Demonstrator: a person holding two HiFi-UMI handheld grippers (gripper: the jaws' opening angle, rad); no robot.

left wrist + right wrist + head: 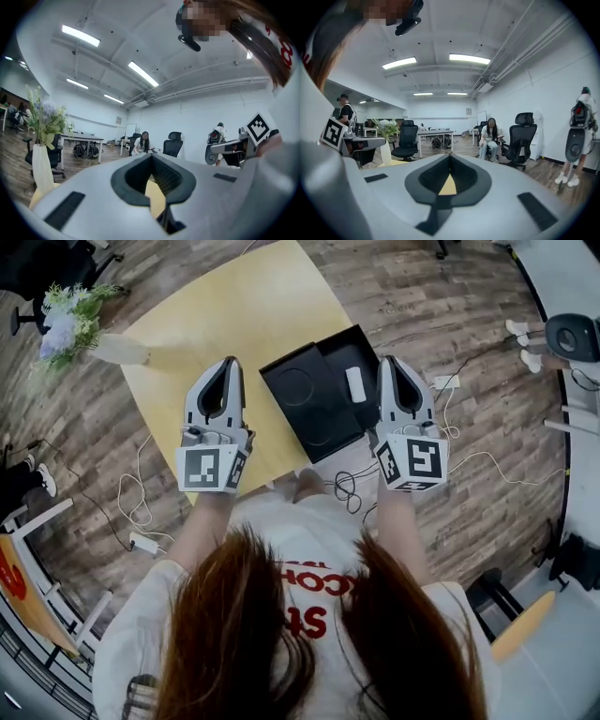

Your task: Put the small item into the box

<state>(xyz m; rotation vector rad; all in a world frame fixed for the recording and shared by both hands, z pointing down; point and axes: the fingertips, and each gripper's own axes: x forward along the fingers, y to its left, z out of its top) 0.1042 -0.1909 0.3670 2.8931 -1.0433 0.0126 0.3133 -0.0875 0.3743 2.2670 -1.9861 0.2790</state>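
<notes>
A small white oblong item (356, 383) lies inside the right half of an open black box (281, 367) on the yellow table (234, 315). The box's left half shows a round recess. My left gripper (232, 362) (151, 155) hovers over the table just left of the box, its tips together and holding nothing. Just right of the item, at the box's right edge, my right gripper (386, 360) (450, 154) is shut and empty too. Both gripper views point level across the room, so neither one shows the box or the item.
A vase of flowers (70, 320) (42, 173) stands at the table's far left corner. White cables and a power strip (445, 382) lie on the wooden floor to the right of the table. Office chairs, desks and a seated person (492, 138) fill the room beyond.
</notes>
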